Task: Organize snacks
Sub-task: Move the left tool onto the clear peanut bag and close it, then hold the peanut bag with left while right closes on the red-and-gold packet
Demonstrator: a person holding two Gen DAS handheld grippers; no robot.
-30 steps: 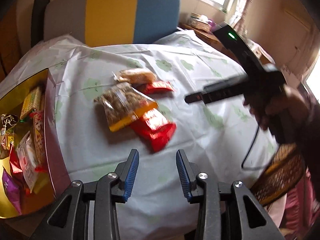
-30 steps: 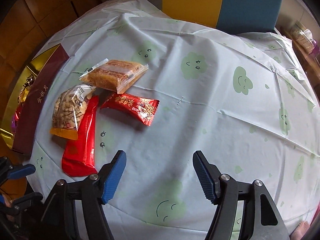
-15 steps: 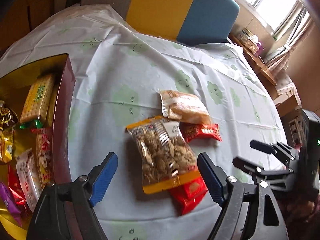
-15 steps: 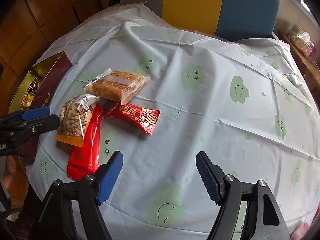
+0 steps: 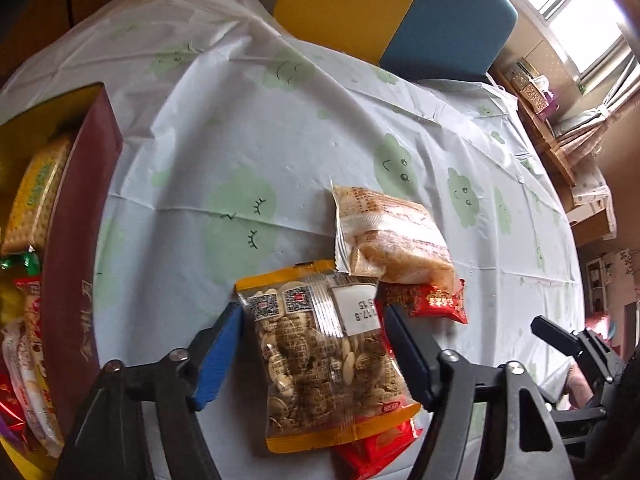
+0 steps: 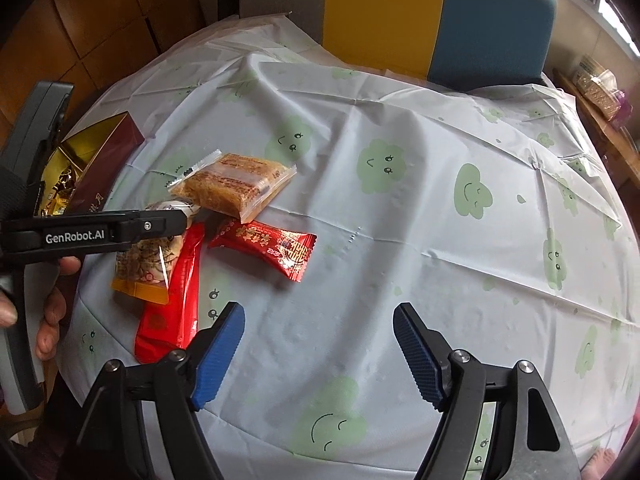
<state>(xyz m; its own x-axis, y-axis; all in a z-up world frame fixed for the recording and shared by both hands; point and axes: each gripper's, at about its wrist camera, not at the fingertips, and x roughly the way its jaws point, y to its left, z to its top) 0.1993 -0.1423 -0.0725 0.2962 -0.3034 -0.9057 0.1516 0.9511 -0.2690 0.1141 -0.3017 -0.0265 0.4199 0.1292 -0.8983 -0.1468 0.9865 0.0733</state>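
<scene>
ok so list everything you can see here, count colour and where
seed packet: 1, clear with orange ends, between the left fingers
pastry packet: 1, golden brown, behind the seeds
short red packet: 1, partly under the pastry
long red packet: 1, under the seeds
gift box: 1, maroon, gold inside, holds snacks, table's left edge
tablecloth: 1, pale with green clouds
chair: 1, yellow and blue, behind the table
left gripper: open
right gripper: open, over bare cloth

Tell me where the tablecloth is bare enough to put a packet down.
Bare tablecloth runs right of the red candy packet toward the blue chair back. Another bare strip lies between the box and the seed packet. The four packets beside the box overlap; that spot is crowded.
</scene>
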